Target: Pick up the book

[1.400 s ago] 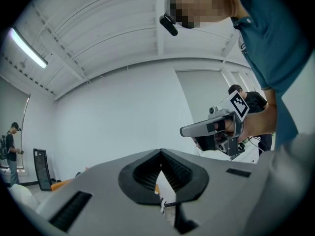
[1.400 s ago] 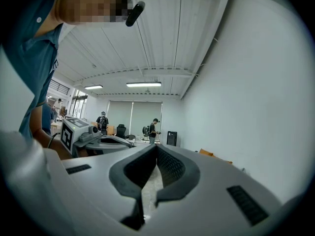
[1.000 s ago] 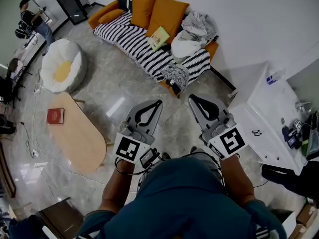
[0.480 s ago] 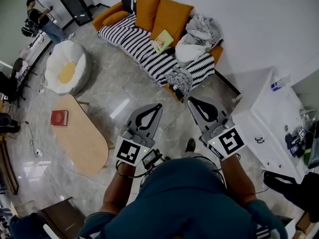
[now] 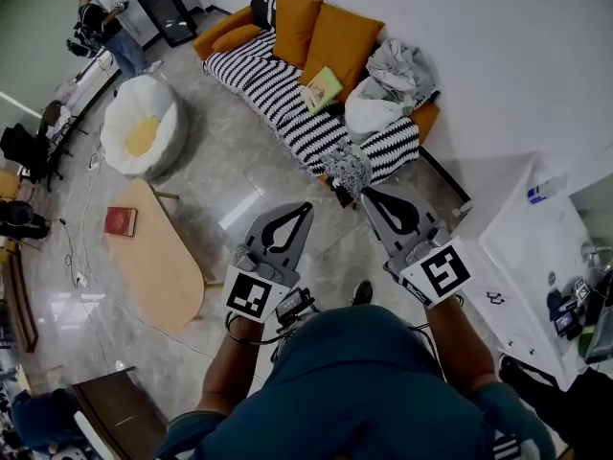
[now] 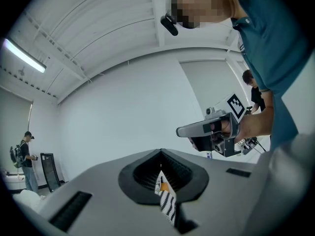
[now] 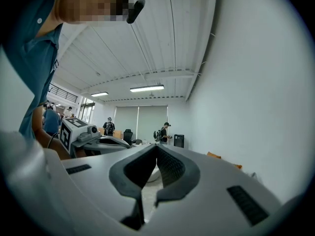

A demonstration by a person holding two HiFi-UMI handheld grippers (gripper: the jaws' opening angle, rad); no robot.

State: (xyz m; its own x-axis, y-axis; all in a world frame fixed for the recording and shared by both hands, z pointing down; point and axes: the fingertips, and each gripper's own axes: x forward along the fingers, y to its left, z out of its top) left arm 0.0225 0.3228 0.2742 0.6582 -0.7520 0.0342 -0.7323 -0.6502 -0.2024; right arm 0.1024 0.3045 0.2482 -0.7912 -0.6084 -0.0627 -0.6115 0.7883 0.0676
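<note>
Grey polished stone floor fills most of the head view. At the upper middle an orange sofa (image 5: 222,34) stands against a white wall, draped with a striped throw (image 5: 278,89). A green book (image 5: 323,87) lies on the throw, just beside a heap of pale laundry (image 5: 381,89). At the left, a red book (image 5: 121,221) lies flat near the upper end of an oval wooden table (image 5: 168,276), well apart from both tongs. A white beanbag (image 5: 142,137) sits above that table. A white table (image 5: 522,257) at the right edge carries small items that are too small to name. Low in the middle, the left tongs (image 5: 306,206) and right tongs (image 5: 366,192) are held side by side, apart, with their tips toward the sofa. Each pair is pressed together at the tip with nothing pinched.

Left gripper view: the tongs' tips meet, and only a sliver of the striped throw shows through the slit behind them. A hand (image 6: 248,127) holds the right tongs at the middle right, before a bare white wall. A person (image 6: 23,156) stands at the far left.

Right gripper view: the tongs are closed on nothing. The left tongs show at the left edge, and standing people (image 7: 109,127) are far off by the blinds (image 7: 138,119).
</note>
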